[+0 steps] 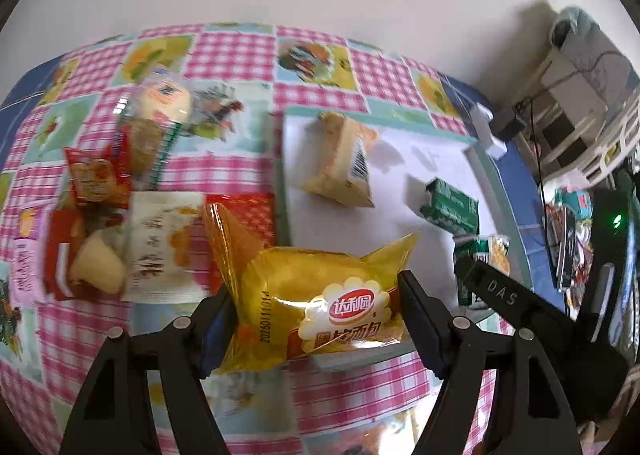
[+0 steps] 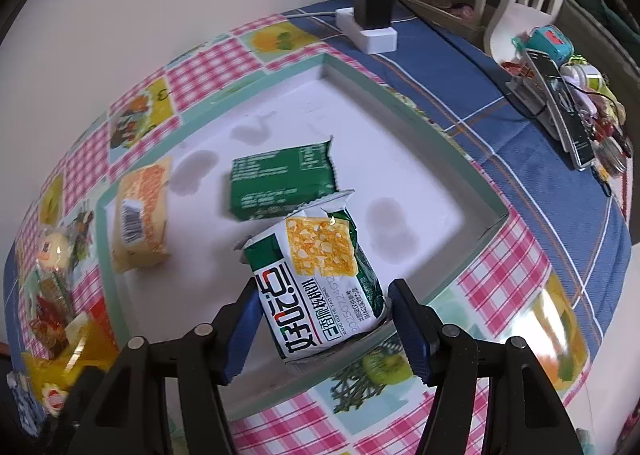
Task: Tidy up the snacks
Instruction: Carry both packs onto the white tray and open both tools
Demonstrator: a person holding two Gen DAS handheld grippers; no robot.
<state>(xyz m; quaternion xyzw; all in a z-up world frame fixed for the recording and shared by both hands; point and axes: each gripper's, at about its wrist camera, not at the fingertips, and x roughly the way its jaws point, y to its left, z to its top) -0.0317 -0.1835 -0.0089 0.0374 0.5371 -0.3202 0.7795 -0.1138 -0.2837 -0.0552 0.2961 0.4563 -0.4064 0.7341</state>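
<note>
Two snack packets are already laid in the shallow white tray with a pale green rim (image 2: 404, 95): a yellow-orange wrapped cake with a barcode (image 2: 140, 211) at left and a dark green foil packet (image 2: 280, 183) in the middle. A third, the green-and-white cracker packet (image 2: 320, 279), dated 20250724, is clasped by the right gripper (image 2: 320, 323) over the near rim. A glossy yellow bread packet marked 达利园 (image 1: 320, 295) is clasped by the left gripper (image 1: 316, 315) at the tray's near-left corner. Several wrapped snacks in a loose pile (image 1: 112, 223) are left on the pink checked tablecloth (image 1: 240, 55).

tray (image 2: 400, 103) centre bare — green packet (image 2: 280, 179), corner charger (image 2: 374, 9)
</note>
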